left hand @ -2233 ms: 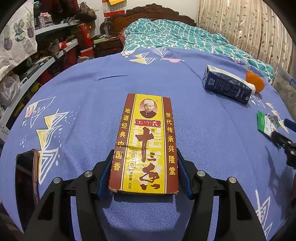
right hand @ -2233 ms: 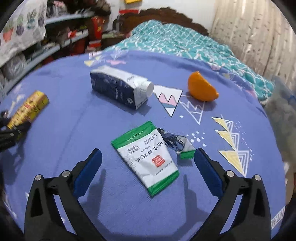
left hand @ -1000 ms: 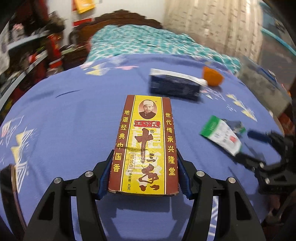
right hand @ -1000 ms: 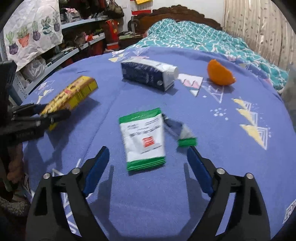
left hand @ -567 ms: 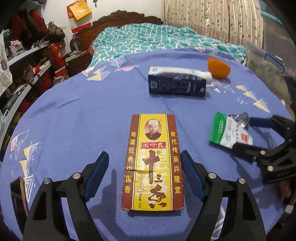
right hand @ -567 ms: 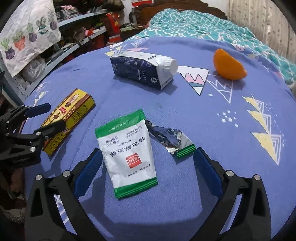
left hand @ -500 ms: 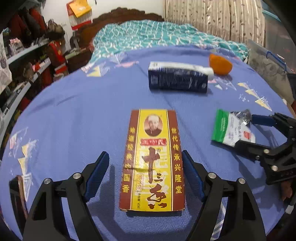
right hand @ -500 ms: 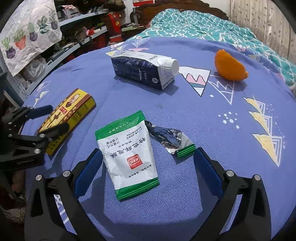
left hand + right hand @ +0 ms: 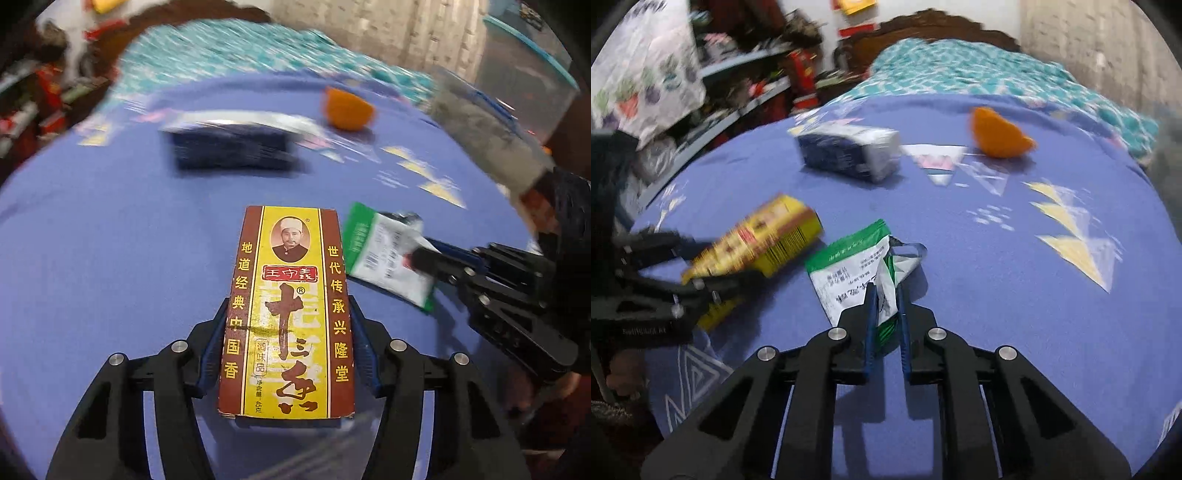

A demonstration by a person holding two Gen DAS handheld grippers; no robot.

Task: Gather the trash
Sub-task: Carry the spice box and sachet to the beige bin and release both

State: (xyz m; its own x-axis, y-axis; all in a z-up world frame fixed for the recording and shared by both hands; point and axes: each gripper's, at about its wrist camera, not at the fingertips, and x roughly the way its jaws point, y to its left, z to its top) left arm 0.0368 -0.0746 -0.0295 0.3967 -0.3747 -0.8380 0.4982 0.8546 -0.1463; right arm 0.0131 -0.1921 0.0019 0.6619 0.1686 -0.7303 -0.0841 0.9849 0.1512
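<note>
A yellow-and-brown spice box [image 9: 291, 258] lies lengthwise between the fingers of my left gripper [image 9: 287, 306]. The jaws are closing and the blue pads press on its long sides. The right wrist view shows the same box [image 9: 764, 236] blurred and tilted in that gripper [image 9: 701, 266]. My right gripper [image 9: 885, 291] is shut on a green-and-white packet [image 9: 846, 269], which is crumpled up between the pads. The packet's torn foil end [image 9: 905, 254] sticks up beyond the tips. In the left wrist view, the packet [image 9: 376, 251] hangs from the right gripper [image 9: 424, 254] just right of the box.
A dark blue milk carton [image 9: 849, 151] lies on its side further back on the blue patterned cloth [image 9: 997, 258]. An orange piece [image 9: 997, 134] sits to its right. A bed stands behind, shelves on the left, and a grey bin [image 9: 487, 133] on the right.
My right gripper went from wide open to shut on the packet, bunching it. My left gripper opened around the spice box, then closed on it again. The two grippers have come closer together.
</note>
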